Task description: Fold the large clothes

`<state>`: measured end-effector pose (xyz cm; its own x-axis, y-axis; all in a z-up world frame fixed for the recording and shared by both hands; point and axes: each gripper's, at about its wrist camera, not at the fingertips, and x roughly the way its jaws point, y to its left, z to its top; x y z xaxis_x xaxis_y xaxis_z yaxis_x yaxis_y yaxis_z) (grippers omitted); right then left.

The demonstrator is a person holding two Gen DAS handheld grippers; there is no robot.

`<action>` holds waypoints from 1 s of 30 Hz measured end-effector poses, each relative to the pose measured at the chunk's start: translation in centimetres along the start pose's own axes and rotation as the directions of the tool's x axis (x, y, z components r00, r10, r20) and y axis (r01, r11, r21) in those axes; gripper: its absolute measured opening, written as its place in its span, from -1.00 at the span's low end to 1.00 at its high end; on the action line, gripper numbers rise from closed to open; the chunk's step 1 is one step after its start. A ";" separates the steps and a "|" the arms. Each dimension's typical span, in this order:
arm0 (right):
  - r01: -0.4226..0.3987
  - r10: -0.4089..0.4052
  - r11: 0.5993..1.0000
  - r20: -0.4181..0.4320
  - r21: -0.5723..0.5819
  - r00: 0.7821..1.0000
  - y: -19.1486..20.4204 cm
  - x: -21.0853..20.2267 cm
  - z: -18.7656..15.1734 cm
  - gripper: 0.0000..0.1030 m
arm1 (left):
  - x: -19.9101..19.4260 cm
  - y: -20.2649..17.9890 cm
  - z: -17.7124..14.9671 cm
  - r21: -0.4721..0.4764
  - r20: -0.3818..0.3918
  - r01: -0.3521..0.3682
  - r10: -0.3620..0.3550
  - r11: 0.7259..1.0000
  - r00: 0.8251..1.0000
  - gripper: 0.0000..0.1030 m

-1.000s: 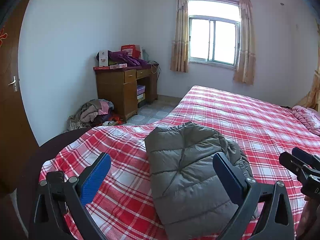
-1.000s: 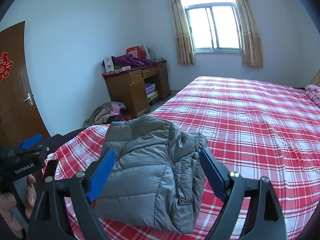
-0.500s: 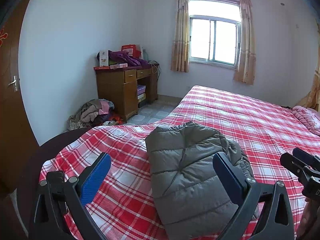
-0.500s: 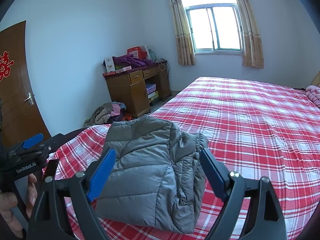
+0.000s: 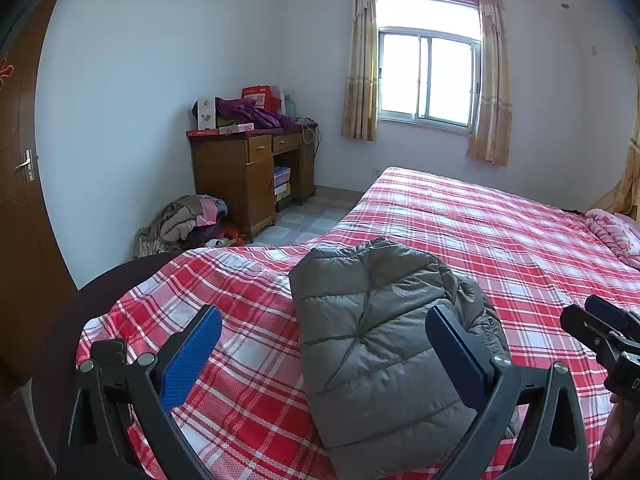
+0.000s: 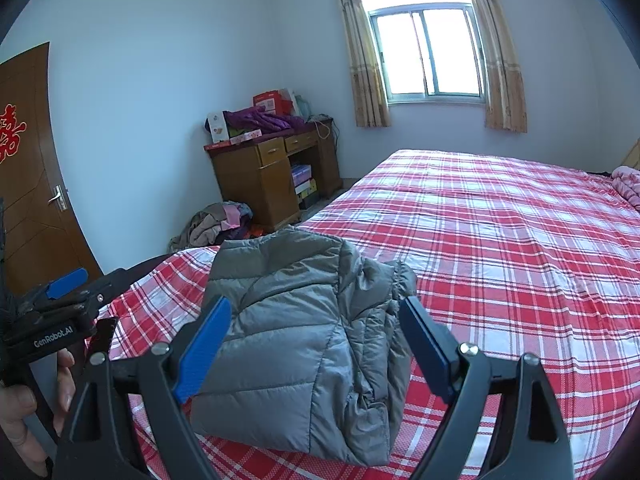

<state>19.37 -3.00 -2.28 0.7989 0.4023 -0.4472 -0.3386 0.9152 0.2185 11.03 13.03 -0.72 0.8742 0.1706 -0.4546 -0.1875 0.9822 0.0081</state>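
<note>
A grey quilted puffer jacket (image 5: 384, 344) lies folded into a compact bundle on the red plaid bed (image 5: 500, 232), near its foot corner. It also shows in the right wrist view (image 6: 296, 328). My left gripper (image 5: 324, 344) is open and empty, held above and in front of the jacket's left part. My right gripper (image 6: 316, 332) is open and empty, held just above the jacket, not touching it. The right gripper shows at the right edge of the left wrist view (image 5: 604, 332). The left gripper shows at the left edge of the right wrist view (image 6: 60, 296).
A wooden desk (image 5: 252, 176) with boxes and purple cloth stands by the far wall. A pile of clothes (image 5: 184, 224) lies on the floor beside it. A pink blanket (image 5: 616, 228) lies at the bed's far right. A brown door (image 6: 28, 184) is at left.
</note>
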 end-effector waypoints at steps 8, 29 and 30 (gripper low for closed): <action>0.000 0.000 1.000 0.000 0.001 1.000 -0.1 0.0 0.0 0.71 | 0.2 0.2 0.0 -0.011 -0.008 -0.013 0.013 1.000 1.000 0.98; 0.006 -0.005 1.000 0.034 -0.008 0.999 0.1 -0.5 0.4 0.71 | 1.0 0.1 -0.4 0.001 -0.032 -0.024 0.024 1.000 0.999 0.98; 0.005 -0.005 1.000 0.031 -0.008 0.999 0.0 -0.5 0.3 0.71 | 1.0 0.1 -0.5 0.005 -0.028 -0.028 0.028 1.000 0.999 0.98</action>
<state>19.14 -3.19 -1.76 0.8158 0.3968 -0.4207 -0.3384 0.9175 0.2092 11.73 13.26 -1.60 0.8557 0.1962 -0.4788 -0.2098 0.9774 0.0256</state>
